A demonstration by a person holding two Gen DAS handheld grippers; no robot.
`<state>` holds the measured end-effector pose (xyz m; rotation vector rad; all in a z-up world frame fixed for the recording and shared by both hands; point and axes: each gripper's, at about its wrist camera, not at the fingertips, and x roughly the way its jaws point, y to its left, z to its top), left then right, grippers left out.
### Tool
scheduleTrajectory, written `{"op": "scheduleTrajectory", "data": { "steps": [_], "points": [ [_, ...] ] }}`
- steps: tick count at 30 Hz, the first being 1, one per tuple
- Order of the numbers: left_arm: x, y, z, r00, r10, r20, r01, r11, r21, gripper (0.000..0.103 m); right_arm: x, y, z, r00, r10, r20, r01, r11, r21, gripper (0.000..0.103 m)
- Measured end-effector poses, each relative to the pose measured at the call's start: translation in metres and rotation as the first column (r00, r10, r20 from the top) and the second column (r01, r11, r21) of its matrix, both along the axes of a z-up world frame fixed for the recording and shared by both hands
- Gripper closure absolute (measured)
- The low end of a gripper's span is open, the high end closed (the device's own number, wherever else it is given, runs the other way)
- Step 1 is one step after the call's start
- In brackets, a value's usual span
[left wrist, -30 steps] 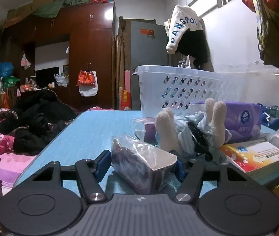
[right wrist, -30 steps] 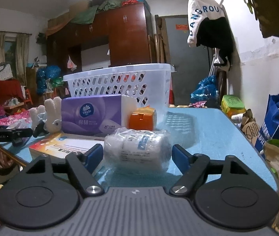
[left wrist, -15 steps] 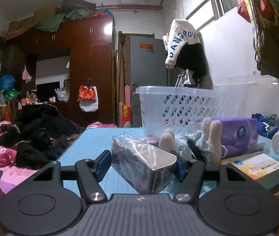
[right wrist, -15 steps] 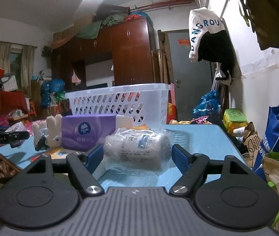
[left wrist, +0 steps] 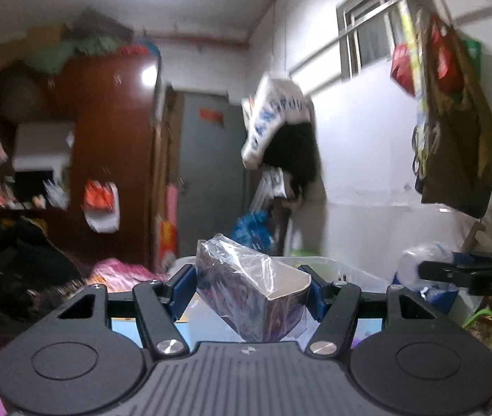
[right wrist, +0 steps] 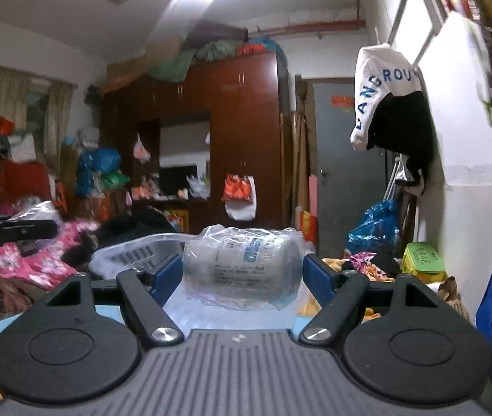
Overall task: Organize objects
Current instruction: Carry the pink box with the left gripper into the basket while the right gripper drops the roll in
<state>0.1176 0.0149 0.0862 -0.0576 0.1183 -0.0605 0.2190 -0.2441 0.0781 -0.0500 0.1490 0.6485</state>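
- The left gripper [left wrist: 247,286] is clamped on a purple box in a clear bag [left wrist: 251,298], held in the air with the white laundry basket [left wrist: 357,272] just beyond it.
- The right gripper [right wrist: 242,270] is clamped on a white bottle in a clear bag [right wrist: 242,267], also aloft, with the basket rim [right wrist: 135,248] ahead to the left.
- Judging by this, both are picked up and neither is dropped in yet; whether anything remains on the table cannot be told.

Both tongs have risen, their wrapped loads now above the basket [left wrist: 350,270].
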Motion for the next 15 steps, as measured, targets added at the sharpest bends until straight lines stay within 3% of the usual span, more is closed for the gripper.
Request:
{"op": "scheduleTrajectory", "data": {
  "steps": [5, 8, 10, 15],
  "points": [
    [0.093, -0.004, 0.02, 0.987, -0.018, -0.162, 0.018, 1.0, 0.0, 0.036, 0.07, 0.042, 0.007, 0.989, -0.026, -0.147, 0.012, 0.995, -0.101, 0.024],
    [0.144, 0.001, 0.013, 0.94, -0.109, -0.324, 0.086, 0.993, -0.085, 0.036, 0.103, 0.059, -0.003, 0.97, -0.065, -0.233, 0.029, 0.987, -0.155, 0.024],
    [0.166, 0.0, 0.006, 0.918, -0.109, -0.381, 0.078, 0.992, -0.095, 0.036, 0.114, 0.065, -0.012, 0.962, -0.102, -0.254, 0.053, 0.979, -0.195, 0.024],
    [0.184, -0.002, -0.005, 0.908, -0.092, -0.409, 0.06, 0.994, -0.092, 0.036, 0.117, 0.06, -0.019, 0.953, -0.085, -0.292, 0.032, 0.983, -0.182, 0.024]
  ]
}}
